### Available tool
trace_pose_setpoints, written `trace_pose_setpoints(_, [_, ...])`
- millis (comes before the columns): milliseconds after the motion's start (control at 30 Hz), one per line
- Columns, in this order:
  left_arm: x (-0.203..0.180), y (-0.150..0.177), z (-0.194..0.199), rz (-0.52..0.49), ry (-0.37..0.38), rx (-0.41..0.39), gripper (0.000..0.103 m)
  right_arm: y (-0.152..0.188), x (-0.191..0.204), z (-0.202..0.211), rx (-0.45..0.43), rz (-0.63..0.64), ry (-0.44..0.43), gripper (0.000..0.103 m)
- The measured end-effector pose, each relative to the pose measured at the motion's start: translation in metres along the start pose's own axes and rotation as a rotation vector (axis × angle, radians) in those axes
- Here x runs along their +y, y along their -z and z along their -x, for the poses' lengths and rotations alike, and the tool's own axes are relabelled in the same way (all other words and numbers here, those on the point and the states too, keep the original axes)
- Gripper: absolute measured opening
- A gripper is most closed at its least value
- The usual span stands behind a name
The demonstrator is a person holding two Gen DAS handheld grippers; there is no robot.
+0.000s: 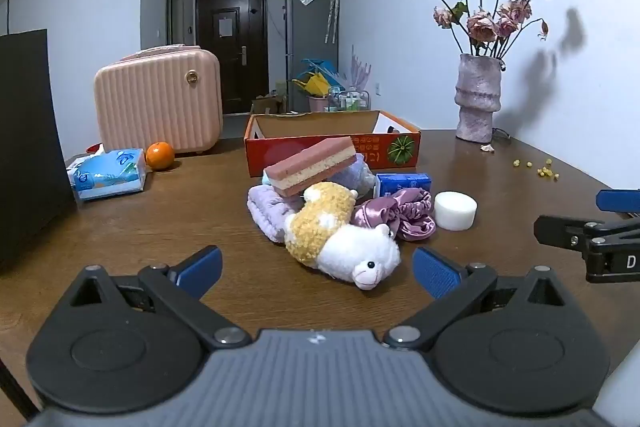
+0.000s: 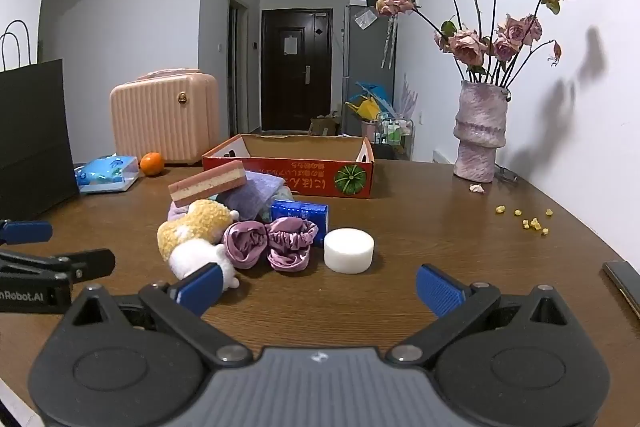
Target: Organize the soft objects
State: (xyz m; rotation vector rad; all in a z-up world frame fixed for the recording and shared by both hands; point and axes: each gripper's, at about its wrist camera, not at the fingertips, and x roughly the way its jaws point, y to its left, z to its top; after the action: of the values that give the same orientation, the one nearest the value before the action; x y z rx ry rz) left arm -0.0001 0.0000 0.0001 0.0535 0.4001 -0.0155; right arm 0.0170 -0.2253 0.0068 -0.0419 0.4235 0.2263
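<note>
We hold both grippers spread wide, empty. The plush sheep (image 1: 340,239) lies on the table (image 1: 160,227) at the front of the pile, at twelve o'clock from our left gripper (image 1: 318,273), its long axis running ten to four. From our right gripper (image 2: 318,289) it sits at ten o'clock, so the left looks nearer. The box (image 1: 332,147) waits beyond the pile.

sponge (image 1: 310,167) on pile | plush toy (image 1: 340,239) front | box (image 1: 332,143) behind | vase (image 1: 478,97) right rear
</note>
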Motion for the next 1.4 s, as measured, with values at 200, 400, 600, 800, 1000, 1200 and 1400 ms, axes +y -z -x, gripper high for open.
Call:
trace_pose_setpoints(200, [0.003,0.000,0.004,0.045,-0.003,0.009,0.103,0.000,0.001,0.001,0.003,0.000,-0.005,0.103])
trace_pose_setpoints(400, [0.008,0.000,0.001,0.051,0.005,0.028,0.103,0.000,-0.001,0.001,0.004,0.004,0.004,0.103])
trace_pose_setpoints(600, [0.009,0.001,0.000,0.059,0.002,0.025,0.103,-0.001,0.002,0.003,0.005,0.009,0.012,0.103])
trace_pose_setpoints(800, [0.010,0.000,0.000,0.061,0.002,0.024,0.103,-0.002,0.004,0.002,0.008,0.012,0.022,0.103])
trace_pose_setpoints(1000, [0.010,0.000,0.001,0.061,0.002,0.021,0.103,-0.003,0.003,0.003,0.007,0.014,0.024,0.103])
trace_pose_setpoints(1200, [0.010,-0.001,0.004,0.061,0.006,0.016,0.103,-0.003,0.003,0.004,0.005,0.015,0.026,0.103])
trace_pose_setpoints(1400, [0.010,-0.002,0.006,0.059,0.008,0.009,0.103,-0.004,0.002,0.005,0.002,0.017,0.028,0.103])
